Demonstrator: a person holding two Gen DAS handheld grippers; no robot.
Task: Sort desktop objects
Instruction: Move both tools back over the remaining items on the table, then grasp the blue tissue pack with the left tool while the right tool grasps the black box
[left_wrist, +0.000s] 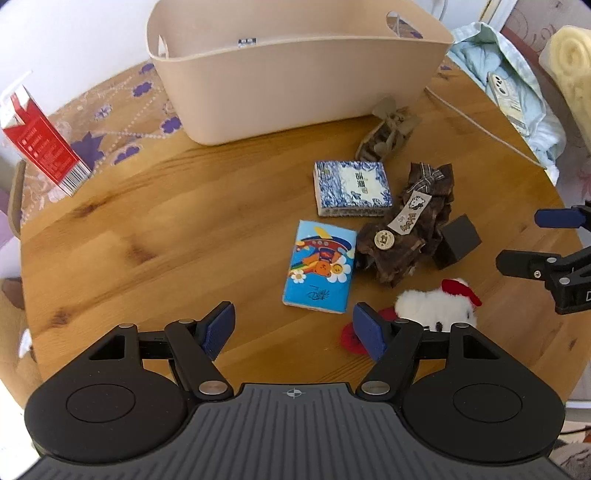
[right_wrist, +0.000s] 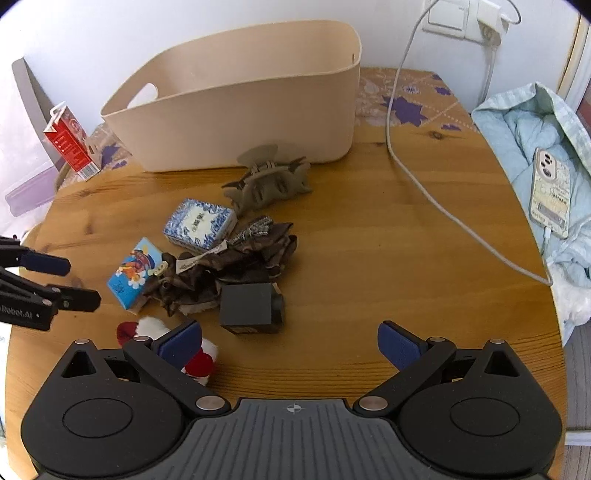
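Note:
A beige bin (left_wrist: 295, 85) (right_wrist: 240, 122) stands at the back of the round wooden table (left_wrist: 147, 229). In front of it lie a grey hair claw (left_wrist: 389, 134) (right_wrist: 269, 182), a blue-white patterned box (left_wrist: 351, 188) (right_wrist: 199, 225), a blue cartoon tissue pack (left_wrist: 319, 267) (right_wrist: 135, 271), a brown fabric bow (left_wrist: 410, 225) (right_wrist: 236, 266), a black cube (left_wrist: 458, 242) (right_wrist: 251, 304) and a white-red plush (left_wrist: 436, 304) (right_wrist: 199, 360). My left gripper (left_wrist: 293, 332) (right_wrist: 79, 282) is open and empty, just short of the tissue pack. My right gripper (right_wrist: 290, 345) (left_wrist: 524, 240) is open and empty, just short of the cube.
A red carton (left_wrist: 40, 142) (right_wrist: 70, 146) stands at the back left on a floral mat (left_wrist: 122, 114). A white cable (right_wrist: 410, 173) runs across the right side to a phone (right_wrist: 550, 192) on a pale blue quilted cloth (right_wrist: 524, 136) at the table's right edge.

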